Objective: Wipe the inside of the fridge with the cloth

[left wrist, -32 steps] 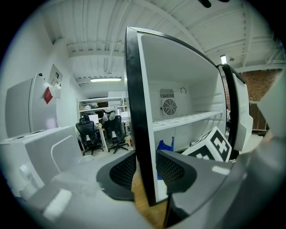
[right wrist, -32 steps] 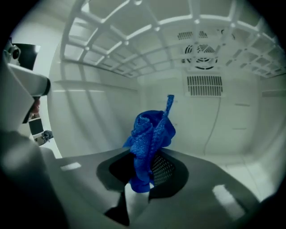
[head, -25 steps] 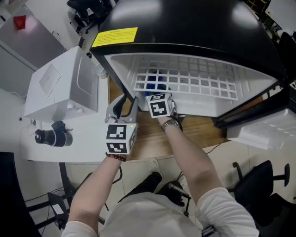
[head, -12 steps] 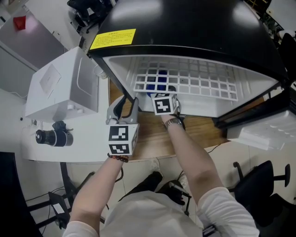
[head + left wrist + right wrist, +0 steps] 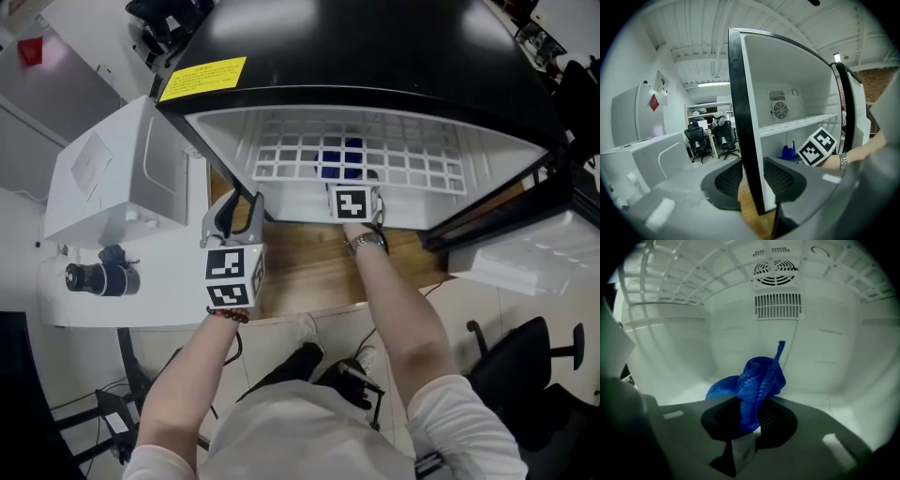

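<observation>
Right gripper (image 5: 752,414) pinches bunched blue microfibre cloth (image 5: 758,379) inside white-lined black fridge (image 5: 825,333).
Left gripper (image 5: 753,179) clamps fridge's black front edge (image 5: 739,117); narrow pinch, so the cloth may slip out when dragged.

One fridge (image 5: 375,56), one cloth (image 5: 757,380), two tools (image 5: 753,173) (image 5: 750,414), one wire shelf (image 5: 412,165).

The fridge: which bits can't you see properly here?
- Right gripper view: the crumpled blue cloth, pinched in the right gripper, hides the white fridge floor under it.
- Head view: the white wire shelf covers most of that cloth; the yellow label is too small to read.
- Left gripper view: the fridge's black front edge stands between the jaws of the left gripper; whether they press it is unclear.
</observation>
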Motion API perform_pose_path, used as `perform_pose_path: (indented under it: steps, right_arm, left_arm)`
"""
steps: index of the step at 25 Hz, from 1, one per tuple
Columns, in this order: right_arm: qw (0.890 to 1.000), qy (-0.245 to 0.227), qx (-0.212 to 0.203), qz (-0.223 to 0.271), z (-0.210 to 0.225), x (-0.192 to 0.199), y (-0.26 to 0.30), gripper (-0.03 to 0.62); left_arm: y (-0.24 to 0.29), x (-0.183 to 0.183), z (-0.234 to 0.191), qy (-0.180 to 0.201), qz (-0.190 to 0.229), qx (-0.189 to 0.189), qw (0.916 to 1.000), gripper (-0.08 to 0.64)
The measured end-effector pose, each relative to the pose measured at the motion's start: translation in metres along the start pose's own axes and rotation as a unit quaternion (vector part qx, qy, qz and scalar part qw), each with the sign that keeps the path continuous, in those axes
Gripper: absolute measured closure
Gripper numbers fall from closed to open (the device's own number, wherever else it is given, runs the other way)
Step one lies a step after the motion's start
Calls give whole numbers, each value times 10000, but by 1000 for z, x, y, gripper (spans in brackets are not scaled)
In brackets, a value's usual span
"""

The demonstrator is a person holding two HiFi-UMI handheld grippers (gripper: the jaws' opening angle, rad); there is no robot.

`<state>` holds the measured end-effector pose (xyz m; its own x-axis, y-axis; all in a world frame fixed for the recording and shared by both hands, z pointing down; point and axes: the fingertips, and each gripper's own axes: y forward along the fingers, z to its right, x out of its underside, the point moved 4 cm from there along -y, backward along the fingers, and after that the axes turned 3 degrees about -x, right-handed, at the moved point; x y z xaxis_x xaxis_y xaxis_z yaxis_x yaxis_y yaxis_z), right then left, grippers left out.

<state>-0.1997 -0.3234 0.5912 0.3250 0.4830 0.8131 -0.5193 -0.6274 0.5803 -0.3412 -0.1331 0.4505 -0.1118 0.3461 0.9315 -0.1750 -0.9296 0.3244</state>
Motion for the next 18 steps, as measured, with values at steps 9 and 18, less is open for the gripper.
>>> perform_pose_path:
  steps: [9,18]
  right_arm:
    - [9985,207,492,-138,58,13,-23,517]
    - [9927,340,1119,-297,105,23,-46,517]
  left_arm:
    - [0,-1,1,-4,-34,-35,10000,426]
    - [0,-1,0,26,-54,-32,10000,426]
